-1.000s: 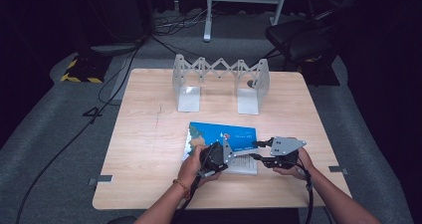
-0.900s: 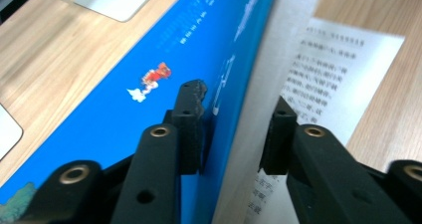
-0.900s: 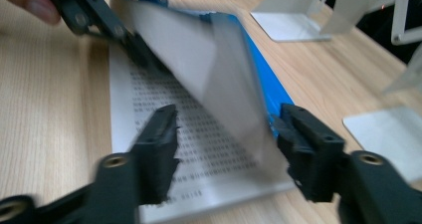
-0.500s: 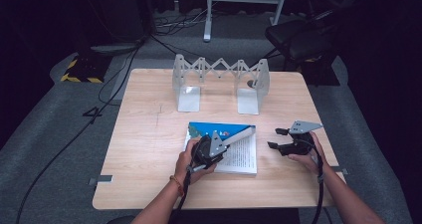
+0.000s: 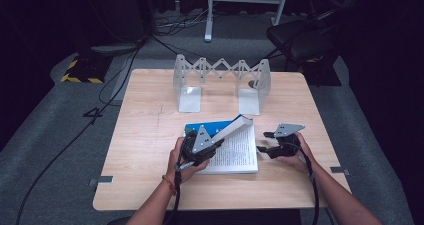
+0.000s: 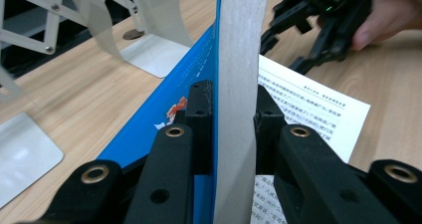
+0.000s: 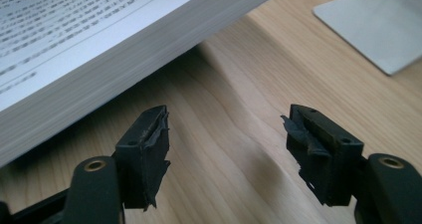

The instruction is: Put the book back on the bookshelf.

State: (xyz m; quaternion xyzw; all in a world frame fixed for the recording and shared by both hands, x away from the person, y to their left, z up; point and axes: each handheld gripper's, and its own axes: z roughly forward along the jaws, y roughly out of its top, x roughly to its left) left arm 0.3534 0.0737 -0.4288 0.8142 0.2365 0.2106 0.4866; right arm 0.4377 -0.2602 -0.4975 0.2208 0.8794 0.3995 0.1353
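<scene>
Since the earlier frame the left claw (image 5: 212, 144), clamped on the blue cover and front pages of the book (image 5: 235, 152) at lower centre, has lifted them higher. The right claw (image 5: 266, 142) hovers wide open, empty, right of it. The wooden worktop (image 5: 150, 135) stands on grey carpet (image 5: 55, 135).
</scene>
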